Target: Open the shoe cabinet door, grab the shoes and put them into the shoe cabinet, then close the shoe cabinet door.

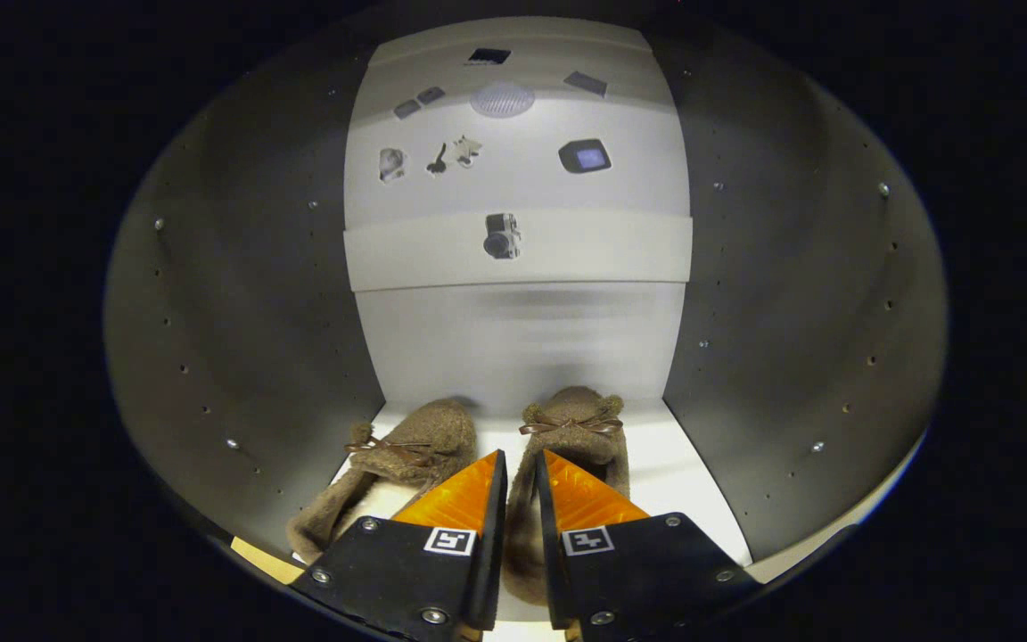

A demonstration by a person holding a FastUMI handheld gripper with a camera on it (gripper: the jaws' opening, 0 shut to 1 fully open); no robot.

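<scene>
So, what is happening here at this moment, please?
A person holds a gripper inside the open shoe cabinet. Two brown fuzzy slippers with small bows lie side by side on the white cabinet floor, toes toward the back wall. The fingers are close together around the near edge of the right slipper; whether both press on it I cannot tell. The door is not yet closed.

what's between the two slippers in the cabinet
In the gripper view, a bare strip of white shelf floor separates left slipper from right slipper; the nearly closed gripper reaches into it.
</scene>
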